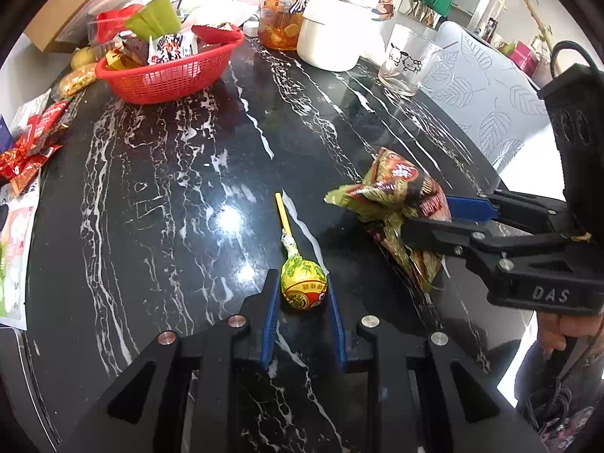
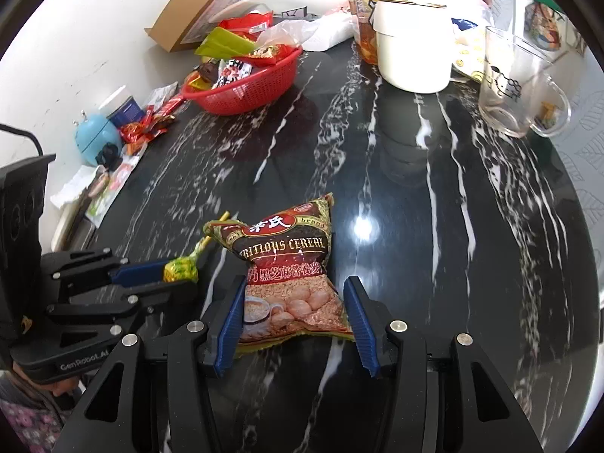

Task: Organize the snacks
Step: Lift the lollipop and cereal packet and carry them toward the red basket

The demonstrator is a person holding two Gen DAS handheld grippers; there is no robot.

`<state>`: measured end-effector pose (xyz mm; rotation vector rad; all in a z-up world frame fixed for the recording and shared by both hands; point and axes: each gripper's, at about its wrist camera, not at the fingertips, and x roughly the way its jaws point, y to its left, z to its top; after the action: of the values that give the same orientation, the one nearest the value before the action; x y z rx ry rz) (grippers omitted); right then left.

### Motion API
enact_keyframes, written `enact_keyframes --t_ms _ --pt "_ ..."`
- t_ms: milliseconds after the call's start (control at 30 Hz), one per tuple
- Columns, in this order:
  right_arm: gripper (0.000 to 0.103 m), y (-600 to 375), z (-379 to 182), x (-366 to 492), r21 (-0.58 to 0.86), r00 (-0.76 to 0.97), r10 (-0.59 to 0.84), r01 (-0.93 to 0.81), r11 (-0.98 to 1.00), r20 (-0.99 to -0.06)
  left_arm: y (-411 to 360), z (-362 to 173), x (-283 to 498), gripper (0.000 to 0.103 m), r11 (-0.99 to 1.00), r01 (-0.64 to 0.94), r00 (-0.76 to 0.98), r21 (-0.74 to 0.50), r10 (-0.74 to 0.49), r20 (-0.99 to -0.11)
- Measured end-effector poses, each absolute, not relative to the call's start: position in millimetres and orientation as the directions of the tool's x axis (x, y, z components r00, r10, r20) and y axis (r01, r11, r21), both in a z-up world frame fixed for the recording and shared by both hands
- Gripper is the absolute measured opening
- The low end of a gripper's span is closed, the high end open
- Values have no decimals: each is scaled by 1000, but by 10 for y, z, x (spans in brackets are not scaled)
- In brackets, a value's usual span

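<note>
Left hand-held gripper pinching yellow-wrapped round lollipop; right hand-held gripper clamping brown foil cereal packet (both mid-carry). Next: red plastic mesh basket.

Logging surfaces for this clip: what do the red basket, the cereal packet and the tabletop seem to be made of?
Red basket: moulded plastic by the look, a uniform glossy red lattice wall.
Cereal packet: thin printed film, probably plastic or foil laminate; it crumples and shines where the right gripper pinches it.
Tabletop: polished black stone or a stone-look slab, with white veins and mirror-like glare.
</note>
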<state>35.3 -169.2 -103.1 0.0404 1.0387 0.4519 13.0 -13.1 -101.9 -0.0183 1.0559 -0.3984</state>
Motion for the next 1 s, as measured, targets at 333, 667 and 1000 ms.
enact_keyframes --t_ms 333,667,1000 --pt "60 -1633 -1101 296 213 428 357 -348 913 -831 -166 -1031 151 24 945 284 449 -165 -283 -847" --pt "61 -1617 -1154 322 216 416 358 -351 911 -836 -158 -1047 138 24 947 279 466 -160 -279 -840" --pt "47 -1708 -1143 324 286 431 418 -339 896 -800 -159 -1010 126 24 941 280 447 -192 -305 -841"
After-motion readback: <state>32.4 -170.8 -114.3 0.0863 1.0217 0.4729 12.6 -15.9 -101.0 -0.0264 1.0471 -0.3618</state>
